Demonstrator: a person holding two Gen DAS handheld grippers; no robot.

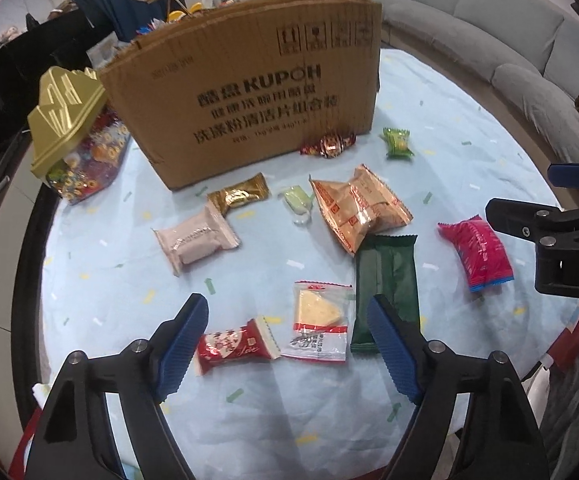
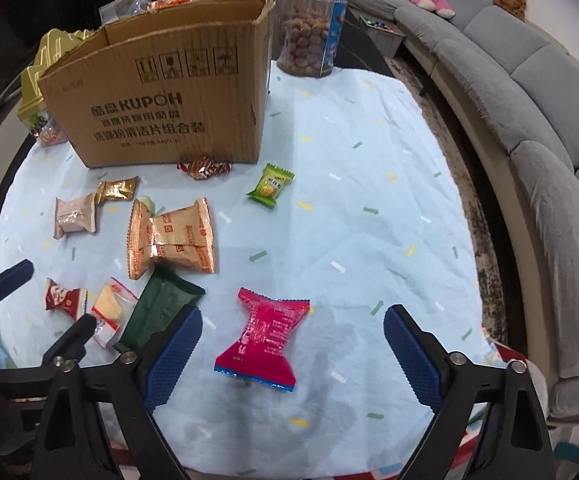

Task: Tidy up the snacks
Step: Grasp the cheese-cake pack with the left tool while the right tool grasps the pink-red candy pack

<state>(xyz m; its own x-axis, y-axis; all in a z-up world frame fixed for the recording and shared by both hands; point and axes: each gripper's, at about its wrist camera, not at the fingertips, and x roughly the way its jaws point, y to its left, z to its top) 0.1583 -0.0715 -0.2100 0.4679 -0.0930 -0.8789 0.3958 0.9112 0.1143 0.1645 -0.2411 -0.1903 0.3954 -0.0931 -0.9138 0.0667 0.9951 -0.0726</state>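
An open cardboard box [image 1: 245, 104] [image 2: 169, 96] stands at the back of a light blue tablecloth [image 1: 101, 280] [image 2: 369, 200]. Several wrapped snacks lie loose in front of it. My left gripper [image 1: 285, 344] is open and empty, just above a red "Love" candy [image 1: 235, 346] and a clear packet with a yellow wedge [image 1: 321, 320]; a dark green bar [image 1: 389, 284] lies by its right finger. My right gripper [image 2: 289, 356] is open and empty, with a pink packet [image 2: 269, 336] [image 1: 475, 254] between its fingers on the cloth.
Orange packets [image 1: 357, 208] [image 2: 173, 236], a pale pink packet [image 1: 193, 240], a gold candy [image 1: 239, 194], a green candy [image 1: 398, 142] [image 2: 270, 186] and a red twist candy [image 1: 329, 144] lie about. A gold-lidded jar [image 1: 73, 132] stands left of the box, a biscuit tub [image 2: 309, 34] behind it. A grey sofa [image 2: 529, 100] curves along the right.
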